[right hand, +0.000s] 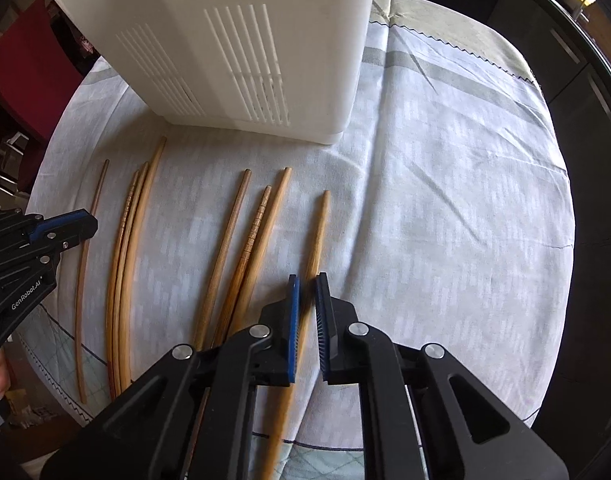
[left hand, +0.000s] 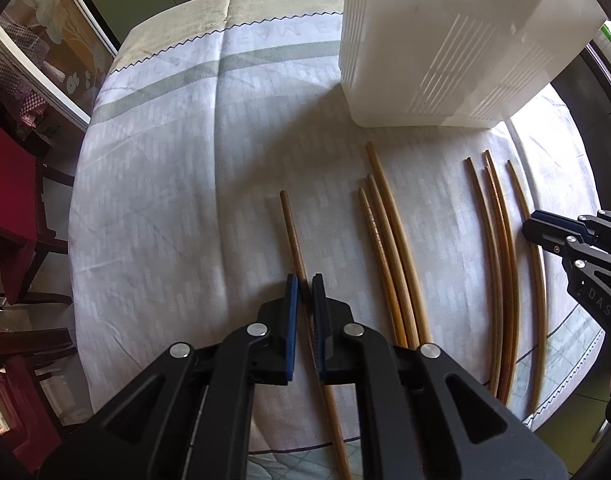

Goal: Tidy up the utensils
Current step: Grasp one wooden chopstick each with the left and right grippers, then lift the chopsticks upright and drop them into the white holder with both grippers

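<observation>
- While eight wooden chopsticks lie in a row on the tablecloth (left hand: 177,184), the left gripper (left hand: 304,292) straddles the leftmost chopstick (left hand: 292,232), its blue pads narrowly apart on either side of the stick; whether they actually pinch it cannot be told.
- Right of that stick lies a cluster of three chopsticks (left hand: 385,240), touching one another along their length.
- Further right sit three more close together (left hand: 495,240), then the rightmost chopstick (right hand: 319,236) on its own.
- At that last stick, the right gripper (right hand: 306,296) has its jaws slightly parted around the shaft, which is blurred between them; grip cannot be confirmed.
- Beyond the stick tips stands a white slotted utensil holder (right hand: 241,60), upright on the cloth, near the tips but apart from them.
- Dark red chairs (left hand: 9,184) stand at the table's left.
</observation>
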`<state>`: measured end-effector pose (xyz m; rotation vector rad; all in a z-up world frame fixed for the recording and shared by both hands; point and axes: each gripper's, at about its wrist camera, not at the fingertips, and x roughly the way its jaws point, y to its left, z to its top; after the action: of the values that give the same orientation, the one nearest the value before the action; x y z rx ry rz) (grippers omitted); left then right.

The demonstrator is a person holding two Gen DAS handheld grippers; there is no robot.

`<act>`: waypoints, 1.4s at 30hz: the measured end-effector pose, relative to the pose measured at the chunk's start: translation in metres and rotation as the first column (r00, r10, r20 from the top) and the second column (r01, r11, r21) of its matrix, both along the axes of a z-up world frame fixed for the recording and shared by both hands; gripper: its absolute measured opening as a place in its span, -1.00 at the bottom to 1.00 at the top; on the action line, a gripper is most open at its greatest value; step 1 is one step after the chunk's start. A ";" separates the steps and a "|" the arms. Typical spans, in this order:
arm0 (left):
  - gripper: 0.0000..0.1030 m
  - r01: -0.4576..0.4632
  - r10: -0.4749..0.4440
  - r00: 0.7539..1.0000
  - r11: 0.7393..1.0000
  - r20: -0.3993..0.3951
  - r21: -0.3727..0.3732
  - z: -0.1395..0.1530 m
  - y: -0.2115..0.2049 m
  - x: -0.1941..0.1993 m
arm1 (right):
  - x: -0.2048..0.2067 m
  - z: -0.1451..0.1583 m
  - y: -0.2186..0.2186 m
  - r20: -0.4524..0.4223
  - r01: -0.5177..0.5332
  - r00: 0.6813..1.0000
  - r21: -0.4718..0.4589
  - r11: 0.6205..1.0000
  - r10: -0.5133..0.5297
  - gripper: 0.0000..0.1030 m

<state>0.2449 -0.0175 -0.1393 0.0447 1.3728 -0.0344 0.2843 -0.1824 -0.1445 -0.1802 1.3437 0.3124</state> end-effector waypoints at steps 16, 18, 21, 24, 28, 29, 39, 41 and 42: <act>-0.90 0.005 0.015 0.969 0.997 0.248 -0.077 0.067 0.016 -0.031 | -0.024 0.065 -0.043 0.147 0.043 0.986 0.236 0.971 -0.080 -0.86; -0.90 0.009 0.015 0.957 0.997 0.289 -0.082 0.080 0.017 -0.039 | -0.029 0.079 -0.056 0.192 0.043 0.977 0.264 0.964 -0.096 -0.86; -0.90 0.012 0.021 0.941 0.995 0.336 -0.097 0.099 0.015 -0.052 | -0.039 0.103 -0.073 0.256 0.033 0.960 0.301 0.953 -0.114 -0.86; -0.90 0.021 0.020 0.922 0.995 0.386 -0.102 0.115 0.015 -0.066 | -0.053 0.122 -0.082 0.327 0.015 0.937 0.312 0.950 -0.122 -0.86; -0.90 0.038 0.007 0.898 0.995 0.441 -0.093 0.131 0.012 -0.086 | -0.079 0.138 -0.097 0.387 -0.007 0.914 0.320 0.947 -0.124 -0.86; -0.90 0.043 0.003 0.892 0.995 0.452 -0.090 0.135 0.011 -0.091 | -0.087 0.142 -0.100 0.398 -0.012 0.909 0.323 0.946 -0.125 -0.86; -0.90 0.065 -0.001 0.855 0.992 0.519 -0.104 0.150 0.008 -0.133 | -0.150 0.162 -0.110 0.486 -0.067 0.868 0.320 0.945 -0.103 -0.86; -0.90 0.072 -0.005 0.852 0.991 0.524 -0.108 0.152 0.007 -0.139 | -0.157 0.165 -0.110 0.494 -0.076 0.864 0.318 0.945 -0.096 -0.86; -0.90 0.075 -0.008 0.850 0.991 0.526 -0.107 0.152 0.006 -0.142 | -0.159 0.166 -0.110 0.495 -0.079 0.863 0.318 0.945 -0.095 -0.86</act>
<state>0.1032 -0.0114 0.0131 -0.0204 0.8146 -0.1345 0.1257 -0.2926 0.0219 0.0281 0.7525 0.4435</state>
